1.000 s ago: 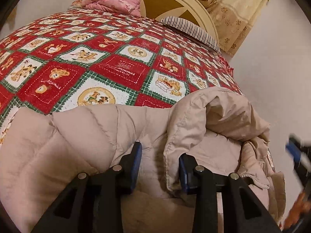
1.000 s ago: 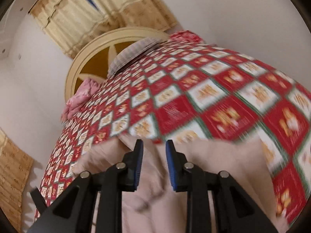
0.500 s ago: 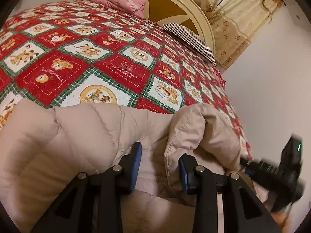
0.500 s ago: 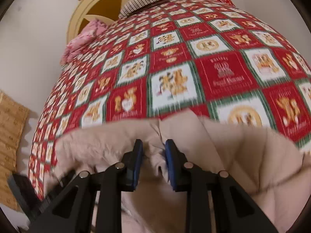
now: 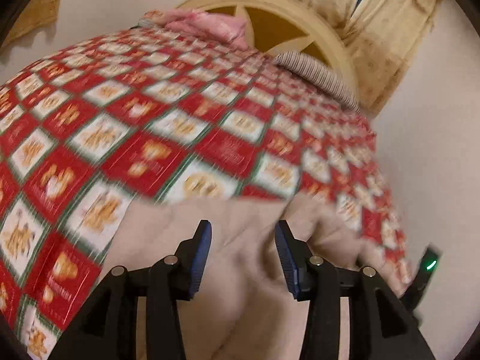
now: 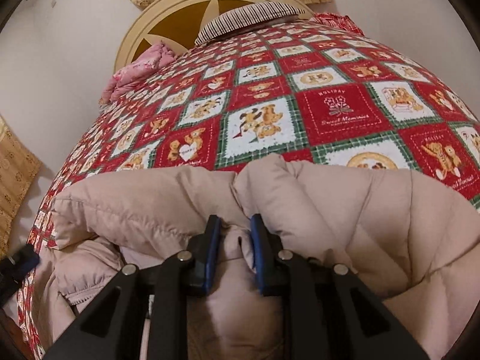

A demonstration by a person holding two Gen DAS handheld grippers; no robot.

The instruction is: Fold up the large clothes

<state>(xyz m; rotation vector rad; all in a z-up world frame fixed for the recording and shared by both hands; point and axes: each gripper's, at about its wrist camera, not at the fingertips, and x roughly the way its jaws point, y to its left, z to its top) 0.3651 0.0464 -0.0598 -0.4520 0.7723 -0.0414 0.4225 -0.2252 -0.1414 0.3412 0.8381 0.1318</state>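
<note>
A beige puffer jacket (image 6: pixel 345 210) lies on the near part of a bed covered by a red, green and white teddy-bear quilt (image 6: pixel 339 111). My right gripper (image 6: pixel 234 228) is shut on a bunched fold of the jacket, with the fabric pinched between its blue pads. My left gripper (image 5: pixel 243 234) is open just above the jacket (image 5: pixel 240 270), and nothing sits between its fingers. The left wrist view is blurred. The other gripper shows at the right edge of the left wrist view (image 5: pixel 427 267).
A cream round headboard (image 6: pixel 192 9) stands at the far end with a striped pillow (image 6: pixel 249 18) and a pink folded blanket (image 6: pixel 141 66). Beige curtains (image 5: pixel 378 36) hang behind. White walls flank the bed on both sides.
My left gripper has let go of the jacket's folded edge and swung, blurring its view. My right gripper has carried its fold over the jacket, which now lies doubled.
</note>
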